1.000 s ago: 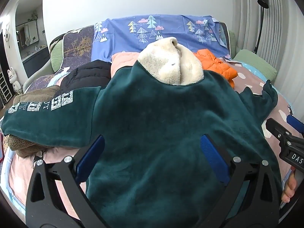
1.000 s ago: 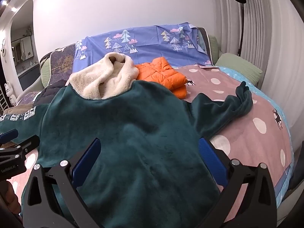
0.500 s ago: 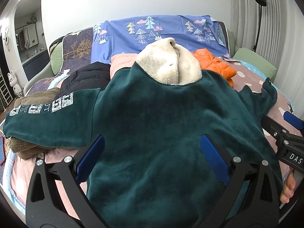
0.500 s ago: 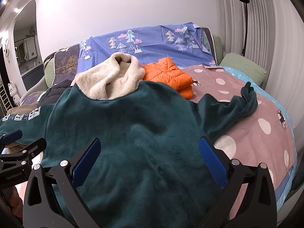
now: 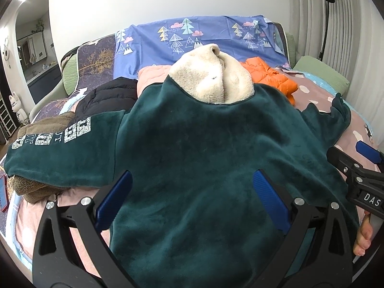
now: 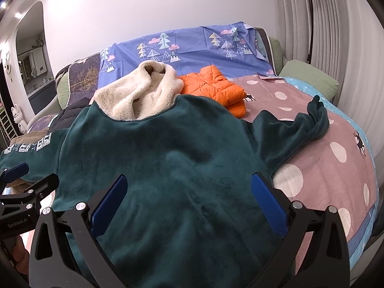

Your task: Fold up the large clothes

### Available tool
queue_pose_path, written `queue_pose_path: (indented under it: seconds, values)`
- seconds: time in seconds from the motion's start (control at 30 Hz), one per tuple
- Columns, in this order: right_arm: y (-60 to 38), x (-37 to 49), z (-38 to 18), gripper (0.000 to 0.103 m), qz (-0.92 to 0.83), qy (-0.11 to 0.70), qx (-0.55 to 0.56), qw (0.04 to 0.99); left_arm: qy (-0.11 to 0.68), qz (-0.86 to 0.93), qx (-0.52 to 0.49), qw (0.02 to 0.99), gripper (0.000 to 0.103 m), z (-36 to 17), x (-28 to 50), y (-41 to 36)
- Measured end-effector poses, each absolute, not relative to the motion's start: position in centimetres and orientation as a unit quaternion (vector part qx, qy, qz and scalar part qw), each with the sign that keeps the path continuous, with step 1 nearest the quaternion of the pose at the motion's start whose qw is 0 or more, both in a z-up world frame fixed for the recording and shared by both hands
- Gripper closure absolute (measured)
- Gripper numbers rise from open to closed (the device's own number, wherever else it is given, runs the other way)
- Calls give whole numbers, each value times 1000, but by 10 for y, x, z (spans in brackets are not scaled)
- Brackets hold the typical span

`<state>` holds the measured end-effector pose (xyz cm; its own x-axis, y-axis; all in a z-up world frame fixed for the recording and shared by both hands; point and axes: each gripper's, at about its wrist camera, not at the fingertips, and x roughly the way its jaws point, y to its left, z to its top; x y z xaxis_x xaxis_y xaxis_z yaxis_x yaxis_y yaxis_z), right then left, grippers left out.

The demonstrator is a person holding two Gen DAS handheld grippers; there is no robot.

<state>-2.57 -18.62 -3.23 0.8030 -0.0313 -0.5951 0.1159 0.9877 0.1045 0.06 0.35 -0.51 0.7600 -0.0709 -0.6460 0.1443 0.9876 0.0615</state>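
Observation:
A large dark green fleece hoodie (image 5: pixel 196 158) (image 6: pixel 168 163) lies spread flat on the bed, its cream sherpa hood (image 5: pixel 211 84) (image 6: pixel 141 93) pointing toward the headboard. One sleeve with white lettering (image 5: pixel 55 136) stretches left over a pile of clothes; the other sleeve (image 6: pixel 300 124) runs out to the right. My left gripper (image 5: pixel 192 192) hovers open above the hoodie's lower body. My right gripper (image 6: pixel 187 194) is open too, over the lower right part, with nothing between its fingers. Each gripper shows at the edge of the other's view.
An orange puffer jacket (image 6: pixel 213 88) lies behind the hood. A black puffer jacket (image 5: pixel 110 96) and a brown fleece garment (image 5: pixel 31 187) sit under the left sleeve. The pink dotted bedspread (image 6: pixel 336 168) is bare on the right. A floor lamp (image 6: pixel 309 12) stands by the curtain.
Both grippers have drifted slightly and stay open. The right gripper sits a little higher in the left wrist view. The hoodie has not moved.

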Motion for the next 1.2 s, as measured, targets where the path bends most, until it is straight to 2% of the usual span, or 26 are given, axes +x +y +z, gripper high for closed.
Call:
queue_pose_path:
  seconds: [1.2]
  values:
    - [-191, -28, -33, 1, -30, 312, 85, 946, 326, -65, 36, 942, 2, -2, 0, 9]
